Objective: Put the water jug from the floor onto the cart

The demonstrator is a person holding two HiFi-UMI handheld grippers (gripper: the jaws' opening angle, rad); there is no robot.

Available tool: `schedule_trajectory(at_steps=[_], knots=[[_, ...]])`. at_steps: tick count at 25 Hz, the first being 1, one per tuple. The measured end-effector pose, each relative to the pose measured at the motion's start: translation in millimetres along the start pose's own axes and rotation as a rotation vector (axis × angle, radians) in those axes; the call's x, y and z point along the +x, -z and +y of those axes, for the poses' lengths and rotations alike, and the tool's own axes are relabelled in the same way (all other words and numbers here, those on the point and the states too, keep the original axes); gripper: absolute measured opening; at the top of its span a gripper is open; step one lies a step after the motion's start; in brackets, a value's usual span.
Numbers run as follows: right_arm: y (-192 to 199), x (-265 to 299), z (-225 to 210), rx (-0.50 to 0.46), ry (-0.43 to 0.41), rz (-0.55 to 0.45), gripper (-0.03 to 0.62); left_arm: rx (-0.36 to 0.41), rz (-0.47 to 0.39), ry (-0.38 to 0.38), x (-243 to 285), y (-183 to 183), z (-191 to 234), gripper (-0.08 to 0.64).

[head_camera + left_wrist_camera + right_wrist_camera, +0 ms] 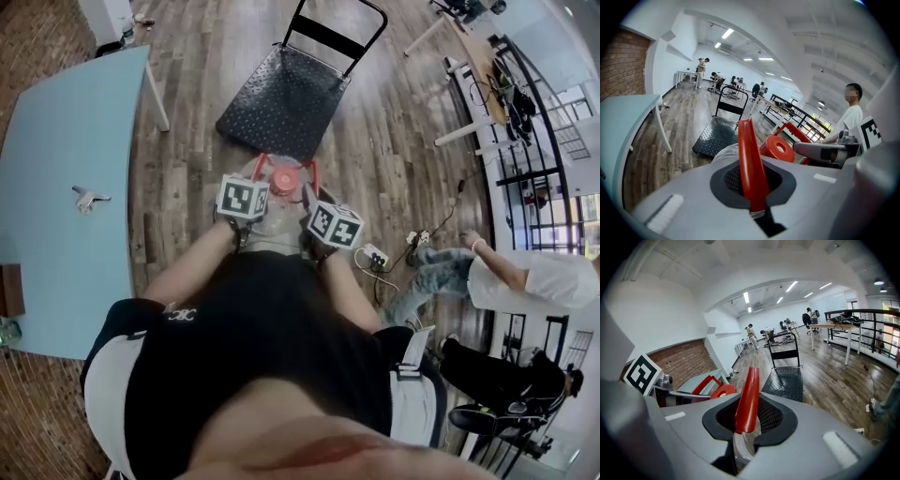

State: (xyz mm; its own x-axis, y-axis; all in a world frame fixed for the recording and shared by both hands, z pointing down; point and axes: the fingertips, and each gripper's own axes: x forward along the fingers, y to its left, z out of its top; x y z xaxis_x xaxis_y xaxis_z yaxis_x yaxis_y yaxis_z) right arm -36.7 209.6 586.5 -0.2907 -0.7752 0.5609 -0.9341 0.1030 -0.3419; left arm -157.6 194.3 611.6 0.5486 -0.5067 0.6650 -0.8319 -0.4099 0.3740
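At twelve o'clock ahead lies the black cart (281,98), its deck bare for the load. Just short of its six o'clock edge is the water jug (277,223), held by its red handle (751,161). The left gripper (752,187) and right gripper (745,423) each have their jaws clamped on one side of it, apparently to share the weight.

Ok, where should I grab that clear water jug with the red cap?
By the thin red handle bars beside the red cap, one from each side; the rounded clear body offers no edge. The left gripper and right gripper grip them so.
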Motion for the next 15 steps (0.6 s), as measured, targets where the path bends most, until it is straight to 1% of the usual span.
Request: schedule_trajectory(at_steps=[6,15], knots=[[-4,7,1,0.001,0.007,-0.004,0.084,0.007,-0.011,0.012,3,-7,6,0.002],[-20,42,8,-0.025,-0.037,0.004,0.084,0.007,-0.024,-0.026,14,-27,31,0.002]])
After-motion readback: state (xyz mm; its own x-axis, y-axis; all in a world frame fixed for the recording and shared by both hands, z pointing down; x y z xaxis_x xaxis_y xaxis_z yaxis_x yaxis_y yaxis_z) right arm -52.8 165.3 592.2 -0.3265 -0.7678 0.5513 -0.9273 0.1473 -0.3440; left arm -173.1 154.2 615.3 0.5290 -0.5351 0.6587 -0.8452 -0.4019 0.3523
